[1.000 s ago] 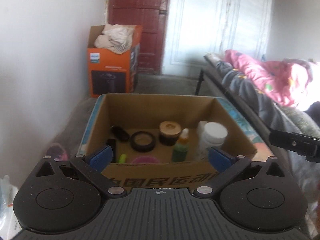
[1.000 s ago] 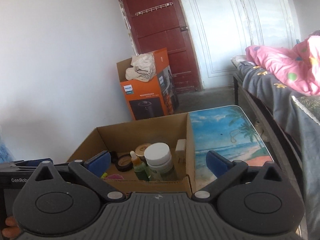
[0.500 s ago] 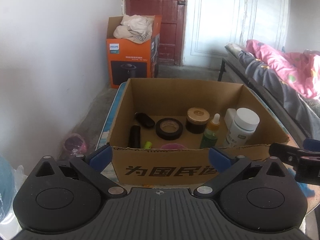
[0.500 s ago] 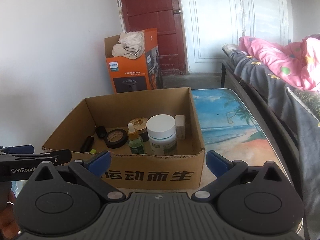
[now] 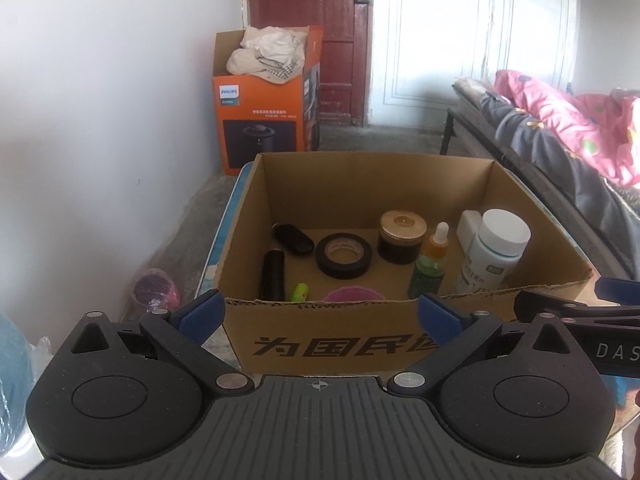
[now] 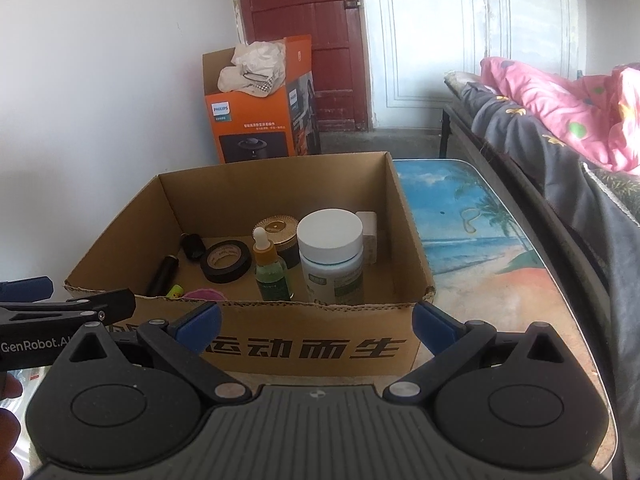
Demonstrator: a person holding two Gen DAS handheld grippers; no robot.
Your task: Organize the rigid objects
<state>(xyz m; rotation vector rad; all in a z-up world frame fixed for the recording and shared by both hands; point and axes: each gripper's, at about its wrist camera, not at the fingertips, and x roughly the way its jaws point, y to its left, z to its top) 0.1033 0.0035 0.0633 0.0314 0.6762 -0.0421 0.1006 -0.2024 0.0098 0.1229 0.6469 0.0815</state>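
An open corrugated cardboard box (image 5: 320, 344) with black printed characters on its near wall stands on a glossy table (image 6: 472, 216) printed with a beach scene. The box is the landmark for everything else.

Inside it, on the bare cardboard floor, a flat ring of black tape (image 5: 343, 255) lies near the middle. Left of the tape lie a slim black cylinder (image 5: 273, 275) and, behind that, a small black oblong case (image 5: 293, 239). A short lime-green tube (image 5: 300, 292) and a ruffled pink round piece (image 5: 350, 294) sit against the near wall. Behind and right of the tape stands a squat dark jar with a ribbed gold lid (image 5: 402, 236). Right of it a green glass dropper bottle (image 5: 431, 266) with an amber neck and white bulb stands upright, then a white plastic pill bottle (image 5: 494, 254) with a smooth round cap, and a pale rectangular block (image 5: 468, 226) at the right wall.

The left gripper (image 5: 320, 316) hangs just before the box's near wall, its blue-padded fingers spread wide and empty. The right gripper (image 6: 316, 320) sits beside it, likewise spread wide, holding nothing.

Beyond the box stands an orange printed carton (image 5: 262, 120) stuffed with crumpled cloth, by a dark red door (image 5: 316, 20). Right of the box is a bed with a pink quilt (image 6: 560, 104).
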